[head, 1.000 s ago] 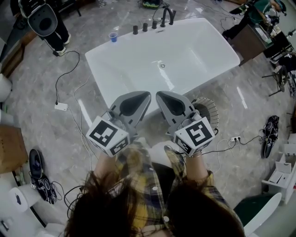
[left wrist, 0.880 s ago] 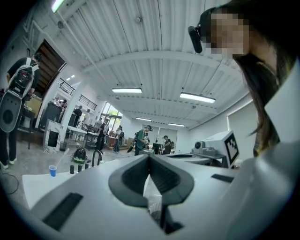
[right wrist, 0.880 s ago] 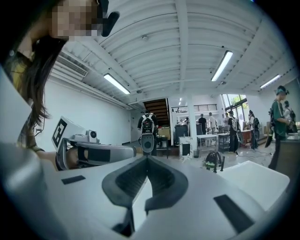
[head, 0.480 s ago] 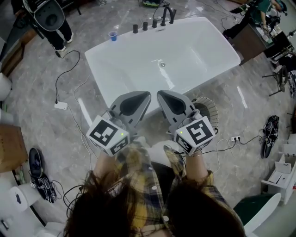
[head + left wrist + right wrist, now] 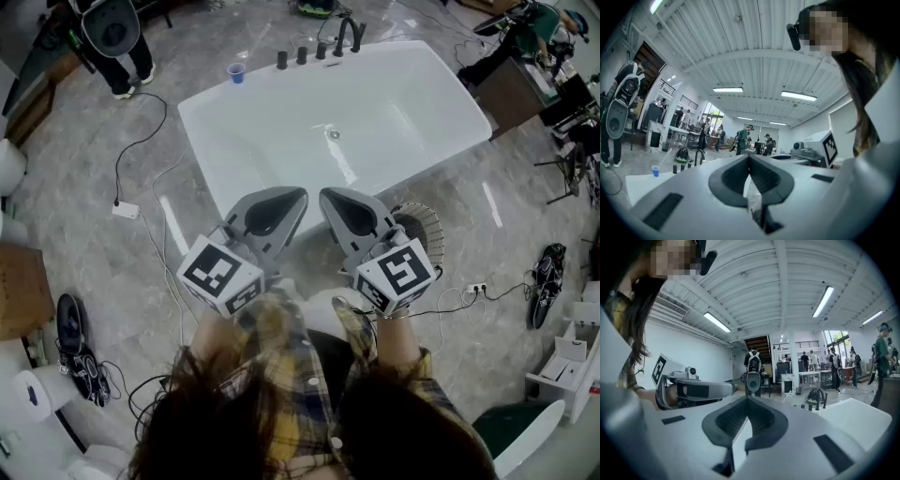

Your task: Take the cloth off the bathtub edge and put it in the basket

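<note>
Holding left gripper point(image 5: 281, 200) and right gripper point(image 5: 339, 200) side by side, fingers closed on nothing, seemingly idling. Showing no cloth on bathtub point(image 5: 412, 103) edge ahead of fingers; basket point(image 5: 424, 221) sitting just right of right fingers, contents indiscernible.

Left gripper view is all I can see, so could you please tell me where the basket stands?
Observer: In the head view a wire basket stands on the floor beside the bathtub, on its near side, to the person's right.
Operator: Thank you. Is anything held on the right?
Observer: No; the right tongs are shut with nothing between them.
Operator: Does any cloth lie on the tub's rim?
Observer: None shows on the rim that the head view leaves uncovered.
</note>
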Demonstrator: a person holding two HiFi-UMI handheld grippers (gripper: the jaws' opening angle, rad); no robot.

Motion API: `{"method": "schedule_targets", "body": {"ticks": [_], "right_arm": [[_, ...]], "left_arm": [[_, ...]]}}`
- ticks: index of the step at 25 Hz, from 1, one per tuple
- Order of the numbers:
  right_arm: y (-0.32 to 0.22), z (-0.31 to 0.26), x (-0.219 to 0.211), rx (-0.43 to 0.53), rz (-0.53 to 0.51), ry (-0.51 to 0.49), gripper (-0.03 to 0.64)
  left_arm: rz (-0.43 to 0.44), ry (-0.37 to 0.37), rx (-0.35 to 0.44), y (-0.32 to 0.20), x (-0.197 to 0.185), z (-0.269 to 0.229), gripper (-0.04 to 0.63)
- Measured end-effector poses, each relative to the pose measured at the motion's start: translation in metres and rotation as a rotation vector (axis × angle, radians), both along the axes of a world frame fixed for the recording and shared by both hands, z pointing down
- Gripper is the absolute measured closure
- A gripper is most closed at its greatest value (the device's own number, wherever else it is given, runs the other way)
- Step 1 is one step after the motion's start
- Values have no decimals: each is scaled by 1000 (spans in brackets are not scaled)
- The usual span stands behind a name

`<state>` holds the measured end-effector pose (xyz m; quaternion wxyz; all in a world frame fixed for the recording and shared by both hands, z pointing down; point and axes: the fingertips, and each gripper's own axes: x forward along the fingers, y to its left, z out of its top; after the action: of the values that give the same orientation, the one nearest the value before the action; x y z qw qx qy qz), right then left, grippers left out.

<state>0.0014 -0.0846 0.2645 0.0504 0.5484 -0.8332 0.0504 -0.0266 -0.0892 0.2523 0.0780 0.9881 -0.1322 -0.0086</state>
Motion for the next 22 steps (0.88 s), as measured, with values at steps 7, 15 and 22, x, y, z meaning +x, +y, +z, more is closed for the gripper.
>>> {"method": "schedule_targets", "body": {"ticks": [7,15,22], "right_arm": [[0,5,-1,-13,2,-3,601],[4,8,-1,-22,8,-8,601],[2,13,-2,-29,3,-5,601]], "left_arm": [[2,3,7,-2,-4,2,577],[-3,-3,2,1,-7,3,577],[-3,-3,7,-2,-7,7,577]]}}
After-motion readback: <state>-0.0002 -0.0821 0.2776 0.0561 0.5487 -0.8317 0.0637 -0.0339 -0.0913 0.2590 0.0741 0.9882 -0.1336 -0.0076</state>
